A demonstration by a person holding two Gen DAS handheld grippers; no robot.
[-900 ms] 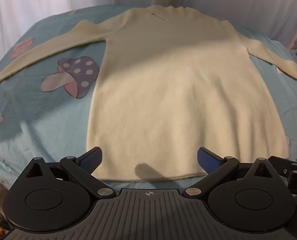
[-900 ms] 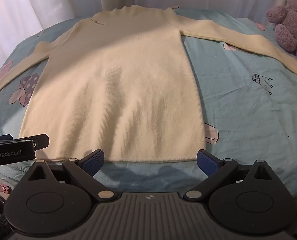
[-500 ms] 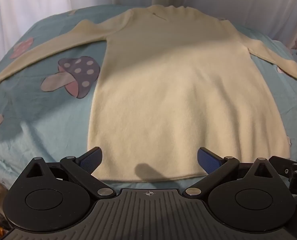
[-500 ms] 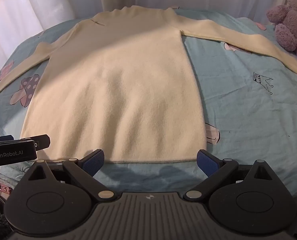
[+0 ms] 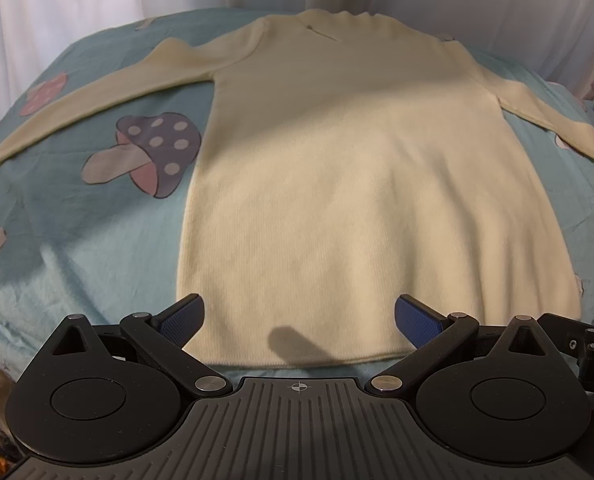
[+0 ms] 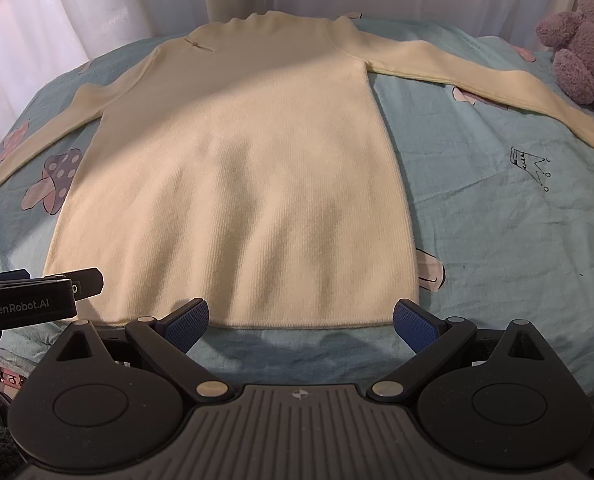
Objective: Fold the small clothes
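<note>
Cream sweater [image 5: 361, 200] lies flat on the bed [image 5: 77, 240], unfolded (sleeves spread). Left tongs [image 5: 299, 320] and right tongs [image 6: 301, 318] gape wide, empty.

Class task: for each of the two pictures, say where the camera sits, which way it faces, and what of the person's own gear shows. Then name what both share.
Left wrist: on the left tool, tilted down over the cream sweater hem; open fingers show.
Right wrist: on the right tool, facing the same; the other tool shows at left.
Shared: sweater, mushroom-print sheet, purple teddy.
</note>
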